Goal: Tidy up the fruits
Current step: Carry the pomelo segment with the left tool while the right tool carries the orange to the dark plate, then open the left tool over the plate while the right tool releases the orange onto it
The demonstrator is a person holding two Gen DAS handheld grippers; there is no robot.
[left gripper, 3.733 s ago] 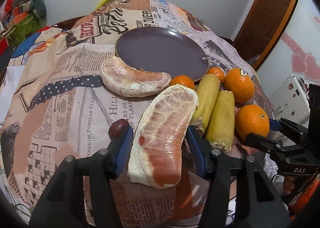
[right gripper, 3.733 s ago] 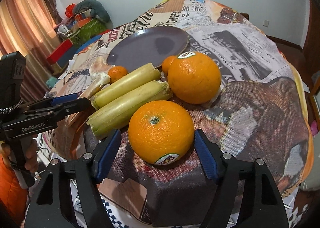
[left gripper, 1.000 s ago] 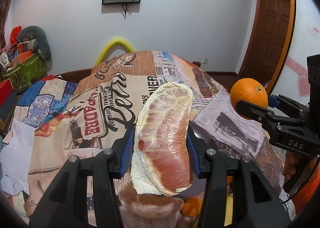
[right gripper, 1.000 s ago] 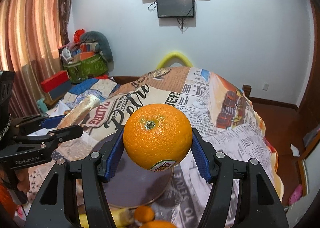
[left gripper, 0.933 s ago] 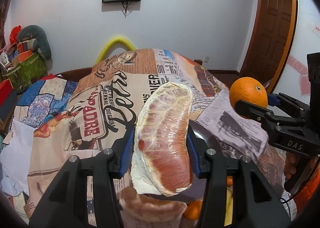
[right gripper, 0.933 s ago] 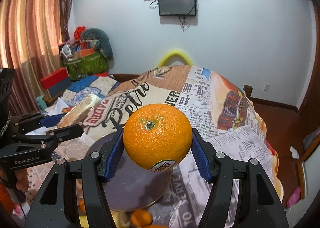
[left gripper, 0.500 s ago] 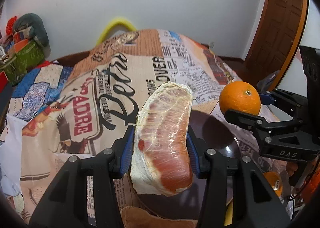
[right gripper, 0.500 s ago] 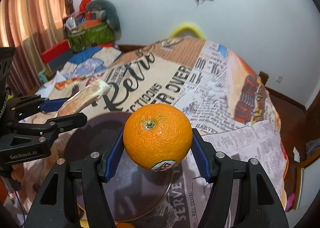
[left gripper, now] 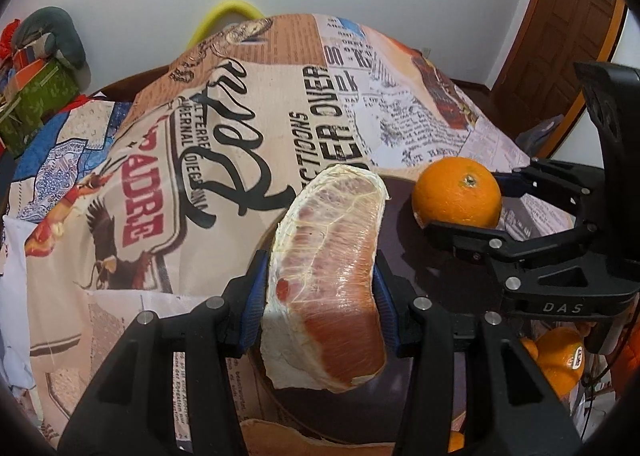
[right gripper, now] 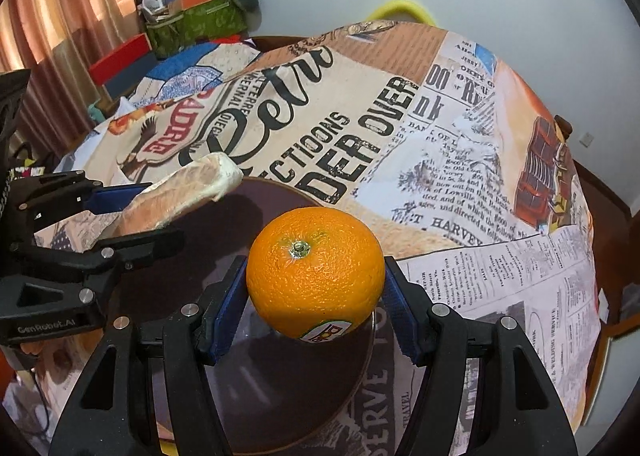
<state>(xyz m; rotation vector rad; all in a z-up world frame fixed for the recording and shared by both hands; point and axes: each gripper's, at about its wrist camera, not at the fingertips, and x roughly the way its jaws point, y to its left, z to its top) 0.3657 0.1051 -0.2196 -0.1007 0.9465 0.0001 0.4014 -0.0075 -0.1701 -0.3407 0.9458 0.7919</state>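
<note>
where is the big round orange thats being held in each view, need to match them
Left wrist view: the big round orange sits right of centre, clamped in the right hand-held gripper.
Right wrist view: bottom centre, sticker facing down.
Shared landmark: the dark purple round plate beneath it.

Newsprint-patterned tablecloth [right gripper: 460, 159] under dark plate [right gripper: 280, 396], spare oranges [left gripper: 560, 356].

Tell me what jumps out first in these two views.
The peeled pomelo wedge, clamped in the left gripper, fills the middle of the left view, held over the dark plate. The orange in the right gripper sits stem-up over the same plate, to the wedge's right. Behind both spreads the loud newspaper-print tablecloth.
</note>
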